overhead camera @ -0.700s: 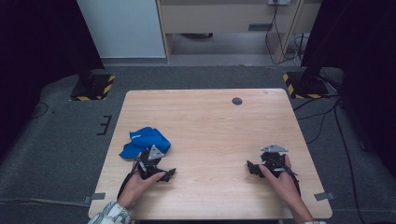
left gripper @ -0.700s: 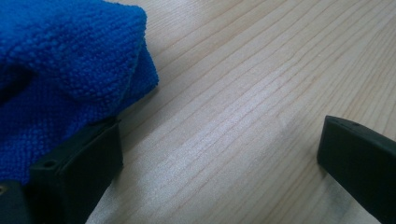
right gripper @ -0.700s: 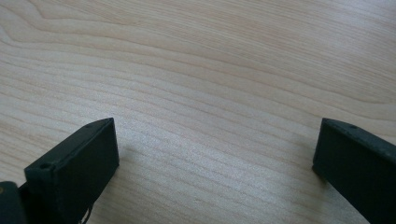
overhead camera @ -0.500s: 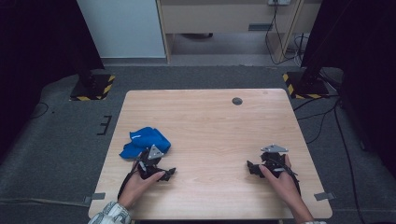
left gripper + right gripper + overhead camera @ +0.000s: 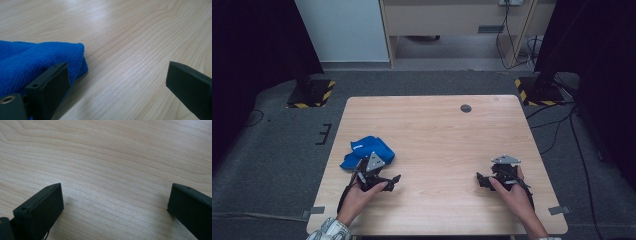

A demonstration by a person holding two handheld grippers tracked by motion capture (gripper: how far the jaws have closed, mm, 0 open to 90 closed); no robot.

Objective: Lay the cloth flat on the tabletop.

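1. Wood-grain laminate table (image 5: 437, 135), pale, rounded corners, on grey carpet; small dark round cap (image 5: 466, 108) near the far edge.
2. Left gripper (image 5: 117, 82): black blocky jaws spread wide, nothing between them, low over the table.
3. Blue cloth (image 5: 37, 62): terry weave, folded and bunched, touching the outside of one left jaw, at the table's left side.
4. Right gripper (image 5: 115, 202): jaws wide, bare wood between, well apart from the cloth.
5. White tag on the cloth (image 5: 357, 147), unreadable.
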